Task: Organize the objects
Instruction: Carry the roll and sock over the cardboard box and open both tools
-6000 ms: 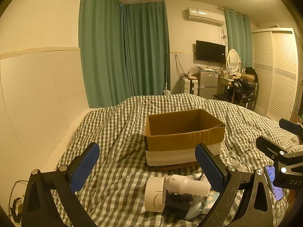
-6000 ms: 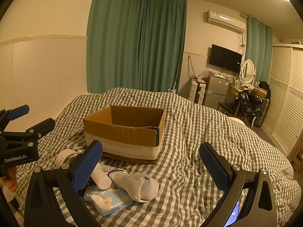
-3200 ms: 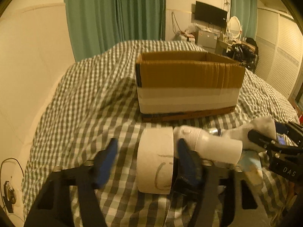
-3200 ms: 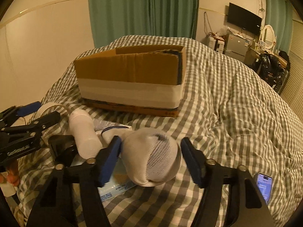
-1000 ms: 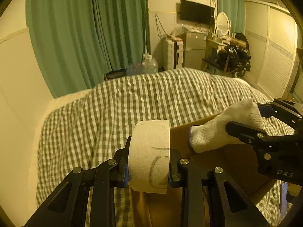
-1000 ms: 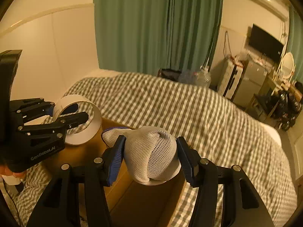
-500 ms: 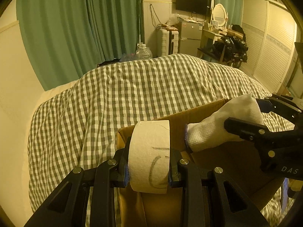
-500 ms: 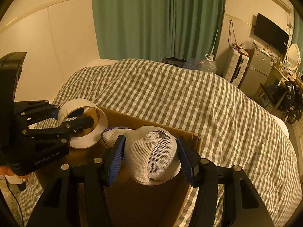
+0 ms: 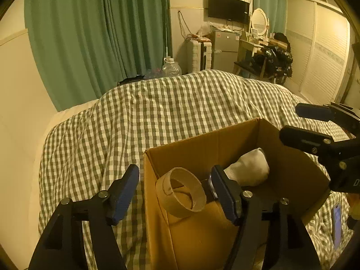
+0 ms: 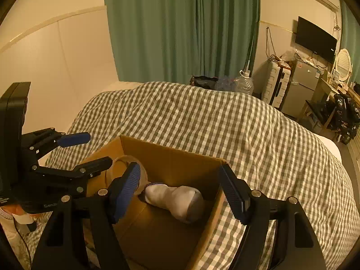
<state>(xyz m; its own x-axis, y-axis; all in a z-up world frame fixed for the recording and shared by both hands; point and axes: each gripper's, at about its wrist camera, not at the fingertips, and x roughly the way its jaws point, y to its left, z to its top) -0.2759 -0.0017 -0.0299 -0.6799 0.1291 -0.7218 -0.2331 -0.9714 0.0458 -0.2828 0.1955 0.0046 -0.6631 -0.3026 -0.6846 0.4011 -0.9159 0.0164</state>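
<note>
I have both grippers over the open brown cardboard box [image 9: 292, 175], which sits on the bed under a green-and-white checked duvet [image 9: 157, 112]. My left gripper [image 9: 175, 190] has its blue-padded fingers [image 9: 122, 187] spread wide and holds nothing; one finger hangs outside the box's left wall, the other over its inside. Between them, from the left wrist camera, I see the beige roll of wide tape [image 9: 181, 192] tilted against the inner left wall near the box's far left corner. My right gripper [image 10: 180, 191] is also spread wide and empty, its fingers [image 10: 234, 193] straddling the box's right wall. The white rolled sock [image 10: 177, 199] lies on the box floor near the right wall, its toe end toward me in the right wrist view, just beside the tape roll; I cannot tell whether the two touch. In the left wrist view a phone with a lit screen [image 9: 336, 225] lies on the duvet outside the box's right side. Beyond the bed hang green curtains [image 10: 180, 29], and a black wall television [image 10: 315, 38] is mounted further right.
</note>
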